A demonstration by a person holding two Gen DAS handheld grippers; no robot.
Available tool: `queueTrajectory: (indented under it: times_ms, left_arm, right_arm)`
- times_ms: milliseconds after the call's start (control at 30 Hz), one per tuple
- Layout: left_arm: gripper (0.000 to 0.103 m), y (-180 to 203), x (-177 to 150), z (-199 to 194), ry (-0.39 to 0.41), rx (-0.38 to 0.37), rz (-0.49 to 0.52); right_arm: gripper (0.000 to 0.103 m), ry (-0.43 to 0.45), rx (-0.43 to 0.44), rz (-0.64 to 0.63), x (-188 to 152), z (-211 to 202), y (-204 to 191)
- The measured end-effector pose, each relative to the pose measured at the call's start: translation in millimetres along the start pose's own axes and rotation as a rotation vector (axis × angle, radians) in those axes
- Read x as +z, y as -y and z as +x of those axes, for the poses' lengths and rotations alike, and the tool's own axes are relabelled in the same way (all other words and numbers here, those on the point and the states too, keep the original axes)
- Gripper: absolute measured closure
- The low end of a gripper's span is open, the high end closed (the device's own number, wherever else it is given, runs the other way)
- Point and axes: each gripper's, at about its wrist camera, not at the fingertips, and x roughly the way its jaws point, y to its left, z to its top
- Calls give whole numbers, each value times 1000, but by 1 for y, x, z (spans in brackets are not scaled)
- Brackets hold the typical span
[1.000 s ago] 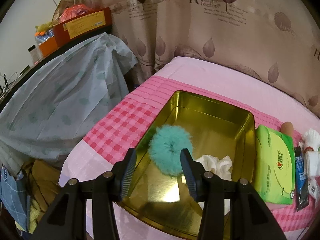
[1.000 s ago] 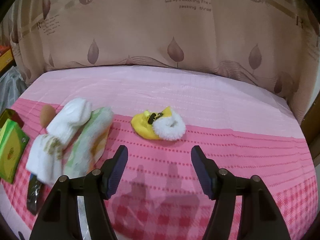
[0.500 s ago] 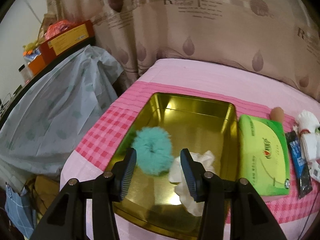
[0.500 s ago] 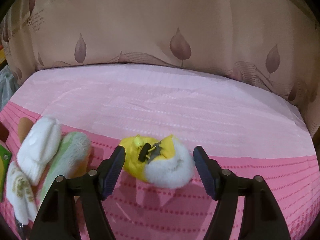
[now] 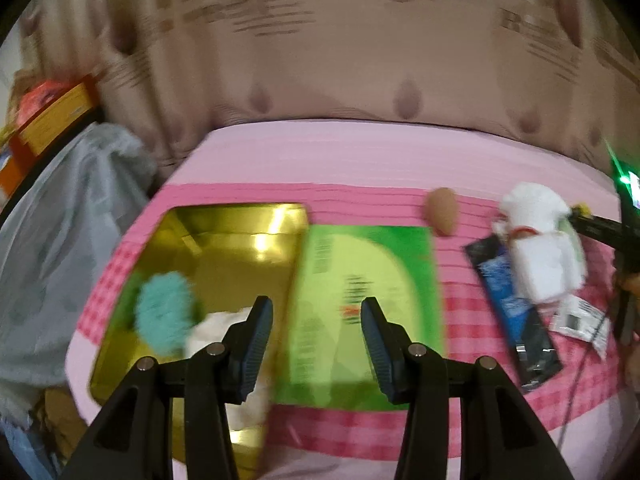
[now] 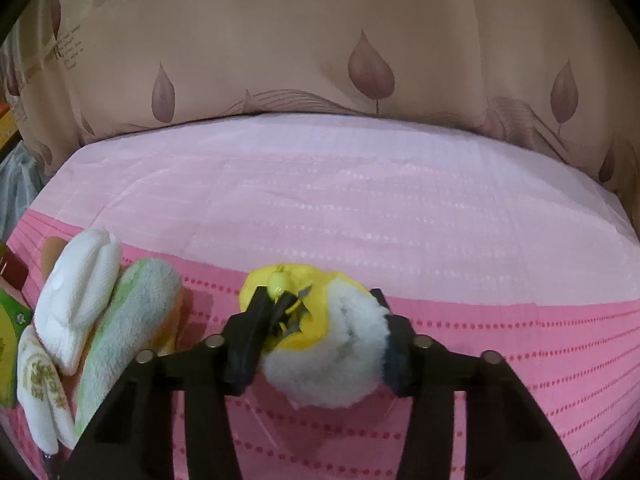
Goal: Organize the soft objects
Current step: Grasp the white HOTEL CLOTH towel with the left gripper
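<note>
The yellow plush toy with a fluffy white cuff (image 6: 320,344) is a rounded, soft lump, bright yellow at the far end with a small yellow knob and a dark clip-like bit on top, and a thick puff of white fleece nearest the camera; it lies on the pink striped and checked bedspread (image 6: 360,208), between the fingers of the right claw (image 6: 316,344), whose jaws press against both its sides, gripping it. Left of this toy lie one white rolled sock-like bundle (image 6: 78,292) and one pale green fleecy roll (image 6: 128,332), touching each other. In the left wrist view, one gold rectangular metal tin (image 5: 224,240) sits on the bedspread and holds one teal fluffy pompom (image 5: 164,312) and one crumpled white cloth (image 5: 224,320); just right of the tin lies one green flat tissue pack (image 5: 360,264), and further right one tan egg-shaped sponge (image 5: 442,216) and one black-and-blue flat packet (image 5: 516,316). The left claw (image 5: 316,332) hangs open and holds nothing, above the tin's right edge and the tissue pack. Half a second ago the right claw's jaws stood wide on either side of the toy, and the left claw was centred over the tin; this view is now motion-blurred.
</note>
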Motion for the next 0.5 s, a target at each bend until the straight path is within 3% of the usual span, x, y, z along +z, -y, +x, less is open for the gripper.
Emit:
queueTrajectory:
  times_ms: [167, 500]
  left_arm:
    - [56, 45, 7, 0, -2, -83, 68]
    - [44, 135, 19, -8, 7, -240, 190]
  right_arm:
    - [64, 6, -2, 5, -11, -9, -1]
    - [65, 6, -5, 41, -47, -39, 3]
